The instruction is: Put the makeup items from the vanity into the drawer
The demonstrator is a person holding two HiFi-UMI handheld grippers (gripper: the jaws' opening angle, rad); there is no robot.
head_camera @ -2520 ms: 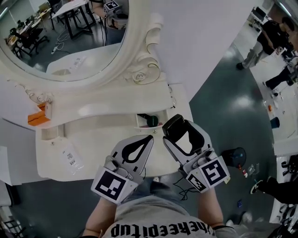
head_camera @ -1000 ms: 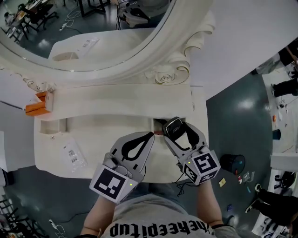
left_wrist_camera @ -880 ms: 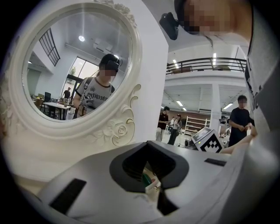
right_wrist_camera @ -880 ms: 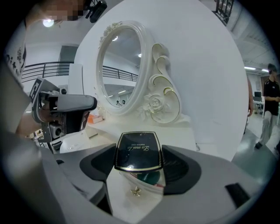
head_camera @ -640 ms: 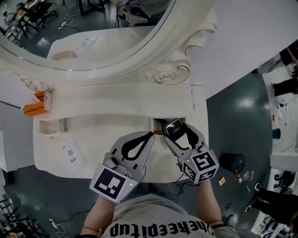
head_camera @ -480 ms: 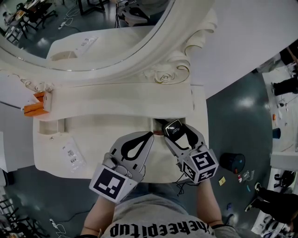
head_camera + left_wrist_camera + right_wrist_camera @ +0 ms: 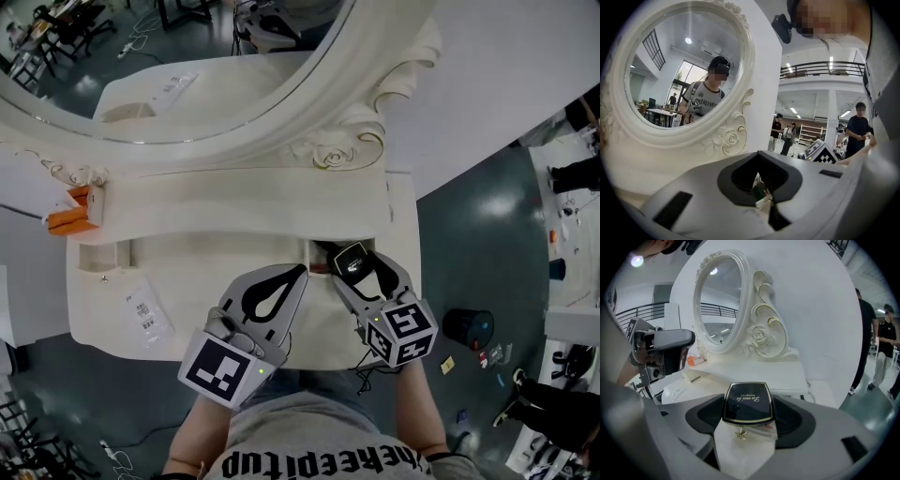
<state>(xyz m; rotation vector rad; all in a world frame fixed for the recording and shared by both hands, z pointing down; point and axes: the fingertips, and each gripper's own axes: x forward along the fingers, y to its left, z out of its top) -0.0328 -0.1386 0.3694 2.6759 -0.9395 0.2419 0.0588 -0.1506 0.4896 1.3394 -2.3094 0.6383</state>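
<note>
The compact (image 7: 746, 401) sits lid-up, pinched between your right gripper's (image 7: 354, 274) jaws and poking past their tips; the open drawer (image 7: 319, 249) in the vanity (image 7: 187, 253) lies just ahead and below; your left gripper (image 7: 300, 274), jaws pressed together, waits just beside; a couple of seconds back, the compact was higher, clear of the drawer mouth.

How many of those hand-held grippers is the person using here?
2. The left hand-held gripper, shut and empty, hovers over the vanity; the right hand-held gripper, beside it, clamps a black compact.
</note>
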